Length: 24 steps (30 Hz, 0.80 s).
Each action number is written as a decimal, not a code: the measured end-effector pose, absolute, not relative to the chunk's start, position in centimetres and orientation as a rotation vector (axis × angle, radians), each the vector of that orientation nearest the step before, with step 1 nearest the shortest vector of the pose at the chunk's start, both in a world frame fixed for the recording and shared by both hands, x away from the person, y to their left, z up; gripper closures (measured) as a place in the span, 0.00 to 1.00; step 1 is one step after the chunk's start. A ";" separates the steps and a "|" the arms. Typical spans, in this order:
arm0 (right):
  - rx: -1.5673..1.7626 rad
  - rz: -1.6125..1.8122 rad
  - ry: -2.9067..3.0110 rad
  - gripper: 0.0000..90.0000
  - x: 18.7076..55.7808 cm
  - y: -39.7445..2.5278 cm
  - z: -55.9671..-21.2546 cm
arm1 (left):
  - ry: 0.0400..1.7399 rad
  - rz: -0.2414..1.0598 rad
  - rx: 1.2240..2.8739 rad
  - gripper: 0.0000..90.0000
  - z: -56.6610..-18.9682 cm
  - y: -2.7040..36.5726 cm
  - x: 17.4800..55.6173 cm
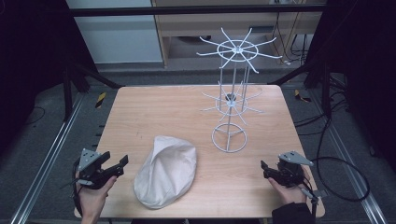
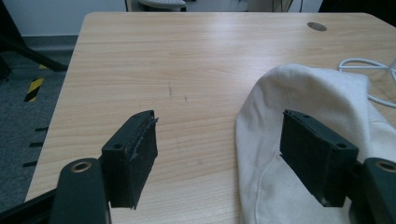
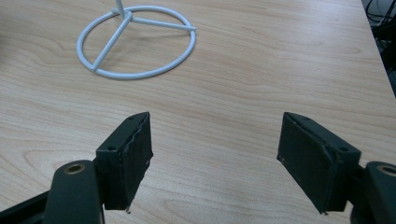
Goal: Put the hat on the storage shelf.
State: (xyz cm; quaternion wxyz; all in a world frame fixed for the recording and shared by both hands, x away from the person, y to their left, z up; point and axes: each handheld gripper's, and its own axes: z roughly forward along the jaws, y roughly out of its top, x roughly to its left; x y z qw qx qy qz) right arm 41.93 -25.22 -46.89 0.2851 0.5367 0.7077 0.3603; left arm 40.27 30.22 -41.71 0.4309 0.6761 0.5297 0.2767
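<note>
Wooden counter point(image 1: 140, 116) holds a cream flat cap point(image 1: 166, 171) beside a white wire rack point(image 1: 232, 93); both grippers, left point(image 1: 119, 164) and right point(image 1: 265, 169), gape empty, so pinching the cap's brim edge looks wisest

Cap point(image 1: 166, 171) on table point(image 1: 140, 109), front-left of wire rack point(image 1: 231, 100).

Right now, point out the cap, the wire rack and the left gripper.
cap point(image 1: 166, 172), high view, middle of its crown
wire rack point(image 1: 228, 137), high view, its round base ring
left gripper point(image 1: 116, 167), high view, between its open fingertips
</note>
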 end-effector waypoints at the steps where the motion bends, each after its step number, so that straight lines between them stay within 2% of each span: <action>1: 1.435 0.960 1.892 0.29 41.9 -25.2 -46.9 | 1.315 0.687 1.691 0.31 -41.7 30.1 40.2; 24: 1.420 0.952 1.900 0.28 42.0 -25.0 -47.1 | 1.197 0.610 1.781 0.32 -39.6 26.8 39.6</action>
